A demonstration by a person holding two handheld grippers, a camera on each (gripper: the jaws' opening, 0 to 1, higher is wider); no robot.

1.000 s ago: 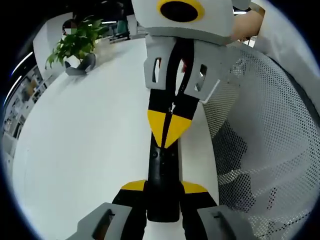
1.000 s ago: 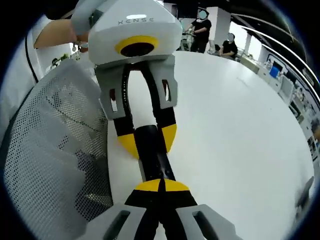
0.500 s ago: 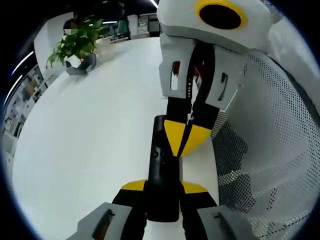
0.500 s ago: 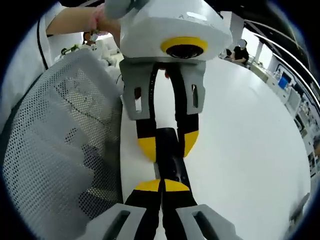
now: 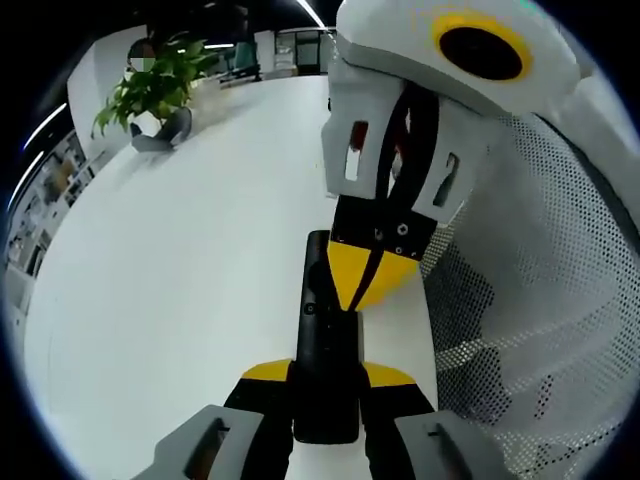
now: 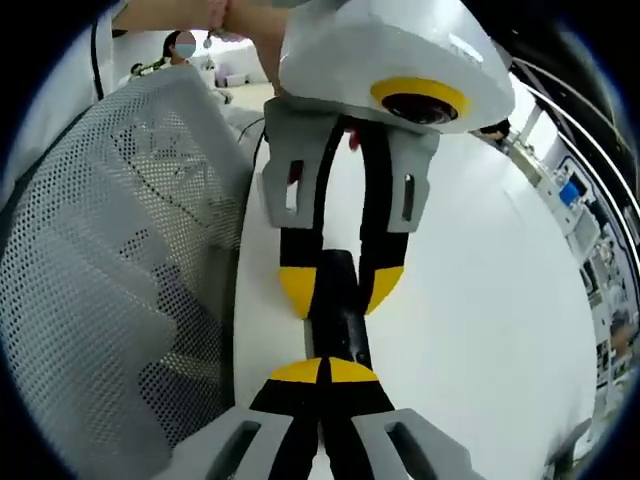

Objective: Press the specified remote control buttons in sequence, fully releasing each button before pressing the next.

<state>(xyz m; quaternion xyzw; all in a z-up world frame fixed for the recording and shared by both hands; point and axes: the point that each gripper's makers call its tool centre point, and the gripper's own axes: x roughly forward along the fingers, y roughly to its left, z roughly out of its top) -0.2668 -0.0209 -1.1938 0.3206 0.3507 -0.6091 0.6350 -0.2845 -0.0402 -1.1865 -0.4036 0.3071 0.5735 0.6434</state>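
Observation:
A black remote [image 5: 318, 300] lies lengthwise over the white table, and my left gripper [image 5: 326, 375] is shut on its near end, a yellow tip on each side. My right gripper [image 5: 365, 285] comes down from the upper right with its yellow tips shut together over the remote's right edge; whether they touch it I cannot tell. In the right gripper view my right gripper [image 6: 325, 370] is shut at the bottom, with its tips at the end of the remote [image 6: 340, 320]. Beyond it, the left gripper [image 6: 342, 288] clamps that remote.
The white table [image 5: 180, 250] stretches to the left, with a potted plant [image 5: 150, 90] at its far edge. A white mesh chair back [image 5: 540, 300] stands close on the right and reappears as the chair back [image 6: 120, 250]. A person's hand [image 6: 240, 15] holds the left gripper.
My right gripper has moved right and nearer along the remote, uncovering the remote's far end, and it now tilts more. The left gripper still holds the remote in the same place.

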